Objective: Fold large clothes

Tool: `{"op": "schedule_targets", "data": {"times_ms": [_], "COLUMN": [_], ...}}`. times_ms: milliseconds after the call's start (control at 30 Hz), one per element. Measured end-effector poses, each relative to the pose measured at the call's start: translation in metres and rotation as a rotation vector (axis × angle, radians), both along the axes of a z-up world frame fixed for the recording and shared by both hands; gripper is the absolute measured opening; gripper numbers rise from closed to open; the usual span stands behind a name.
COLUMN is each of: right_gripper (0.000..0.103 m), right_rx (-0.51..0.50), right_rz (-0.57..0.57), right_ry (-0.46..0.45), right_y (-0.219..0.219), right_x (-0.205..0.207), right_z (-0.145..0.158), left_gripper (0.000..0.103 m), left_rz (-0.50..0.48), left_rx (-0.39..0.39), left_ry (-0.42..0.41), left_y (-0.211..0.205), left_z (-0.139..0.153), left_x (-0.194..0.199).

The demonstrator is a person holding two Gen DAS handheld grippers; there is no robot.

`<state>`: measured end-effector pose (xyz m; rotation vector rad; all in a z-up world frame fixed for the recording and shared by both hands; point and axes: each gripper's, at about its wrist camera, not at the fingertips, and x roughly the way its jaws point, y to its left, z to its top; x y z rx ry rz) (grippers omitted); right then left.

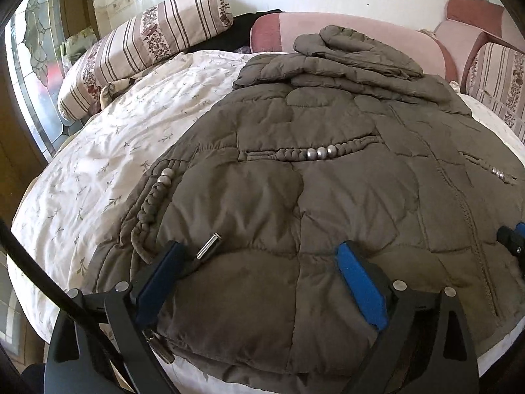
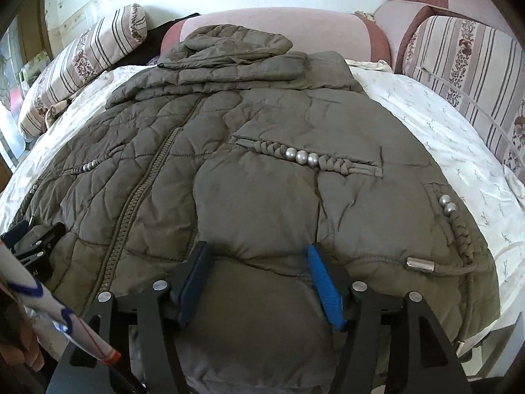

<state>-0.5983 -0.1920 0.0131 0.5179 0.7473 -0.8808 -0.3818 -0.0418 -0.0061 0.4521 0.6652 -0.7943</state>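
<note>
An olive-brown quilted puffer jacket (image 1: 295, 164) lies front up on the bed, zipped, its hood and sleeves folded over the chest at the far end; it also shows in the right wrist view (image 2: 262, 151). My left gripper (image 1: 262, 252) is open, its blue fingers straddling the jacket's hem at the left side, near a metal cord end (image 1: 209, 246). My right gripper (image 2: 257, 251) is open, its fingers straddling the hem at the right side. Each gripper shows at the edge of the other's view.
The bed has a white floral sheet (image 1: 98, 164). Striped bolster pillows (image 1: 141, 42) lie at the left and right (image 2: 466, 75). A pink headboard cushion (image 2: 279, 26) stands behind the jacket. A window is at far left.
</note>
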Motion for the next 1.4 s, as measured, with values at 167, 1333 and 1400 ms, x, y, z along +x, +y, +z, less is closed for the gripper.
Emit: {"op": "schedule_targets", "data": {"times_ms": [167,1333,1400], "right_gripper": [0.067,0.069,0.075], "right_rx": [-0.018,-0.038,-0.047], "right_rz": [0.003,0.06,0.059], "right_ry": [0.006,-0.016,-0.012], "right_y": [0.002,0.013,0.015], "right_x": [0.002,-0.014,-0.015], "right_z": [-0.001,-0.001,-0.001], "left_gripper": [0.096,0.096,0.096], "left_rz": [0.002,0.014,0.013], "left_rx": [0.0,-0.004,-0.006], "left_ry": [-0.004,-0.056,-0.059], "left_y": [-0.001,0.002,0.003], "left_z": [-0.001,-0.003,-0.004], "left_x": [-0.001,-0.008,-0.008]}}
